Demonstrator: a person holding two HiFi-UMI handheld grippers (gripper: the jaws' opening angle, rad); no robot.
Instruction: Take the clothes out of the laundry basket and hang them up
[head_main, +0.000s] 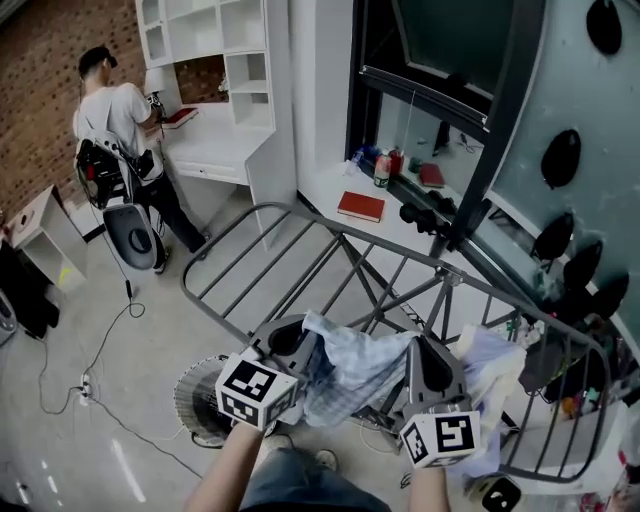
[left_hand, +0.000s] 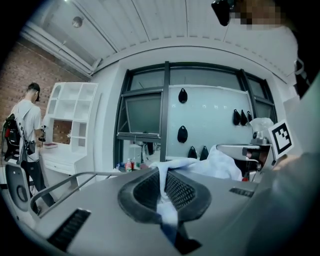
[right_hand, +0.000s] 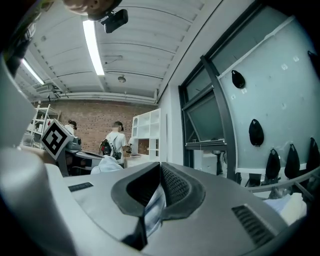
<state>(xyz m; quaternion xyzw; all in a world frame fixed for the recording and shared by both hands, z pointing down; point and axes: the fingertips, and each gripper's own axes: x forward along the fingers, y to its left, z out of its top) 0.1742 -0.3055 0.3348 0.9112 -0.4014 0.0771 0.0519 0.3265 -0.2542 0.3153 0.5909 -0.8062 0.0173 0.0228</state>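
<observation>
A pale blue checked shirt (head_main: 352, 365) hangs stretched between my two grippers, just above the near rails of the grey drying rack (head_main: 262, 212). My left gripper (head_main: 292, 338) is shut on the shirt's left edge; in the left gripper view the cloth (left_hand: 164, 197) is pinched between the jaws. My right gripper (head_main: 432, 368) is shut on the right edge, and a fold of the shirt (right_hand: 154, 206) shows between its jaws in the right gripper view. A round laundry basket (head_main: 196, 402) stands on the floor under my left hand, mostly hidden.
More pale clothes (head_main: 497, 368) lie on the rack at the right. A windowsill (head_main: 330, 185) holds a red book (head_main: 361, 206) and bottles (head_main: 383, 168). A person (head_main: 122, 118) stands at a white desk (head_main: 215, 150) at the far left. Cables (head_main: 90, 380) run across the floor.
</observation>
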